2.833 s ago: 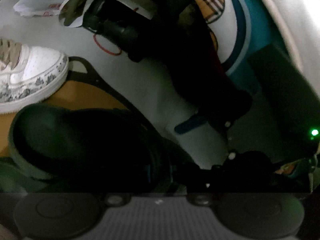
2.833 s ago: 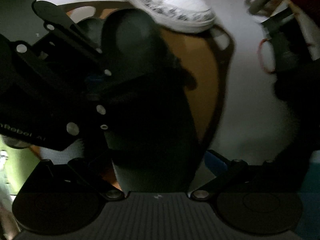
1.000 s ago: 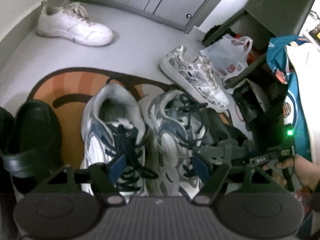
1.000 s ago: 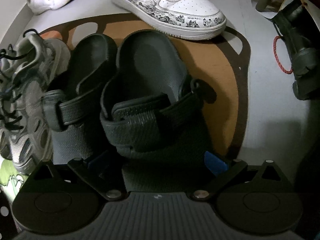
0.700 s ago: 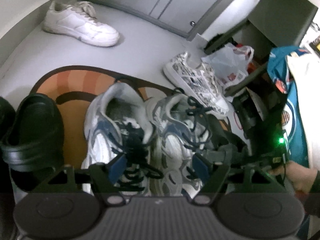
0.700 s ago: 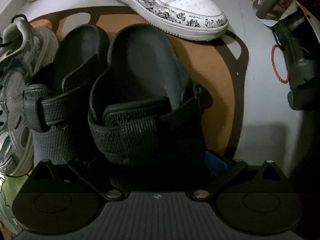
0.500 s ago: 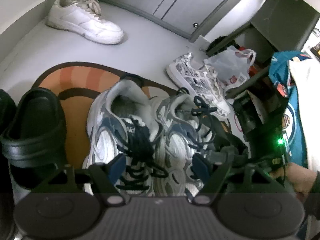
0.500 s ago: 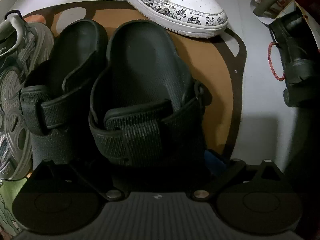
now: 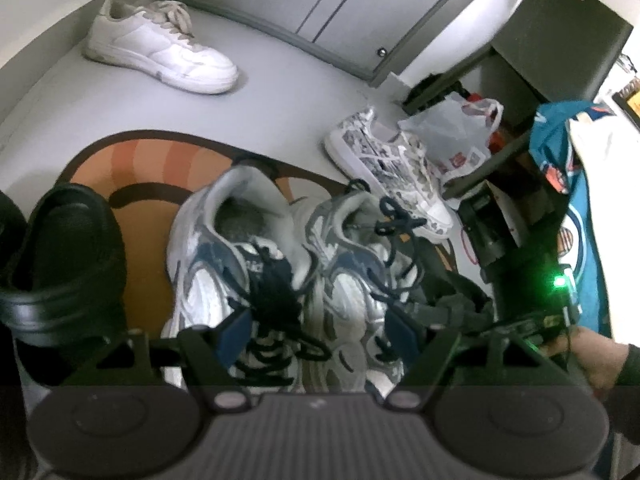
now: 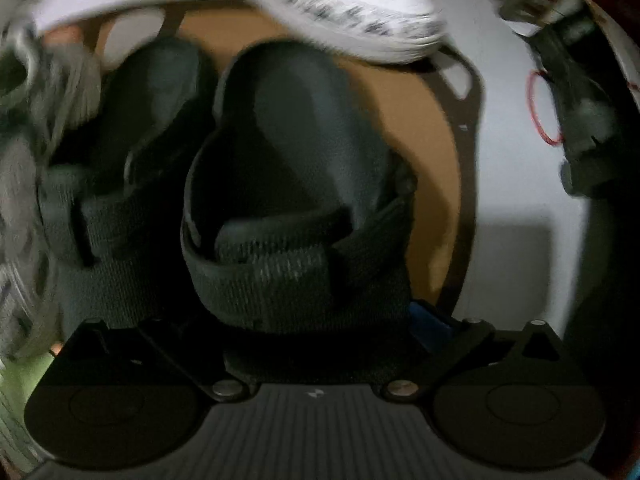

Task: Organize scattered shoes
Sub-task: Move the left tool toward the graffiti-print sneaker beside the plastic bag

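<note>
Left gripper (image 9: 316,330) over two grey sneakers (image 9: 224,264), two black sandals (image 10: 288,184)

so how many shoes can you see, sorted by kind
grey and blue running shoes: 2, one beside the other on the mat
black strap sandals: 2, one beside the other
plain white sneaker: 1
white patterned sneaker: 1
total: 6

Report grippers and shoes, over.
Left gripper jaws open above grey sneakers. Right gripper straddles black sandal, grip unclear. Patterned sneaker and white sneaker lie apart, unpaired.
</note>
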Motion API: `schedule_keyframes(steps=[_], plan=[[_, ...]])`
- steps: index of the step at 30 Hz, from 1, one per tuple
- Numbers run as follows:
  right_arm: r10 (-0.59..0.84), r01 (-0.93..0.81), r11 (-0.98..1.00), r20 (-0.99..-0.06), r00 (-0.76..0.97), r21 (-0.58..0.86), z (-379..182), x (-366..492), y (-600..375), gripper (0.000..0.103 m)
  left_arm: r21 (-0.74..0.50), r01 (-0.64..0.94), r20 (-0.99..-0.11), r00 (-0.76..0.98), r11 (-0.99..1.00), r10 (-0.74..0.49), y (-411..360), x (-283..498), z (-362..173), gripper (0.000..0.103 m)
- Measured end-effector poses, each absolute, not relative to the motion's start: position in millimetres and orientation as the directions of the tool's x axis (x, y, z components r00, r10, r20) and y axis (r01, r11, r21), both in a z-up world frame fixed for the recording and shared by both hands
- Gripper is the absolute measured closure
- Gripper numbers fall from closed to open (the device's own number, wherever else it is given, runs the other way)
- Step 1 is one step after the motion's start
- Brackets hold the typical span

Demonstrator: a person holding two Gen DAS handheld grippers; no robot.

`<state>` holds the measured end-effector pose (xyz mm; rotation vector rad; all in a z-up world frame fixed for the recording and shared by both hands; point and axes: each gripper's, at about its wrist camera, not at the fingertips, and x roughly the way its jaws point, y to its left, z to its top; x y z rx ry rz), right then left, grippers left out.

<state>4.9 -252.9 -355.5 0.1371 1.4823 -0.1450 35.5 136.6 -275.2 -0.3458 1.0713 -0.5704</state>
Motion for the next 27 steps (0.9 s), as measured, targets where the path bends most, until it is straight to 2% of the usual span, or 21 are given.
schedule_keyframes(steps=[3, 8, 14, 19, 24, 27], plan=[[0.007, 0.168, 0.986, -0.997, 0.075, 0.020, -343.5, 3.2, -252.3, 0.000, -0.544, 0.253, -0.707, 0.375, 0.800, -0.599, 142.5, 37.5, -271.3, 0.027], [-0.061, 0.130, 0.991, -0.987, 0.152, -0.042, -309.3, 7.7, -247.9, 0.000, -0.581, 0.209, -0.687, 0.392, 0.786, -0.612, 151.5, 38.0, -272.9, 0.026], [-0.017, 0.196, 0.979, -0.948, 0.318, 0.049, -265.9, 12.6, -254.0, 0.000, -0.576, 0.193, -0.698, 0.390, 0.794, -0.601, 151.4, 37.3, -275.4, 0.026], [0.043, 0.151, 0.983, -0.921, 0.387, 0.109, -241.0, 9.9, -245.7, 0.001, -0.589, 0.169, -0.691, 0.401, 0.790, -0.601, 155.4, 40.2, -272.7, 0.026], [0.019, 0.119, 0.990, -0.893, 0.450, 0.081, -212.7, 11.0, -237.0, 0.001, -0.623, 0.164, -0.672, 0.388, 0.764, -0.631, 152.2, 39.2, -271.4, 0.026], [0.008, 0.088, 0.995, -0.890, 0.456, 0.054, -192.5, 12.4, -233.8, 0.001, -0.591, 0.200, -0.677, 0.405, 0.782, -0.615, 145.3, 36.8, -265.4, 0.023]])
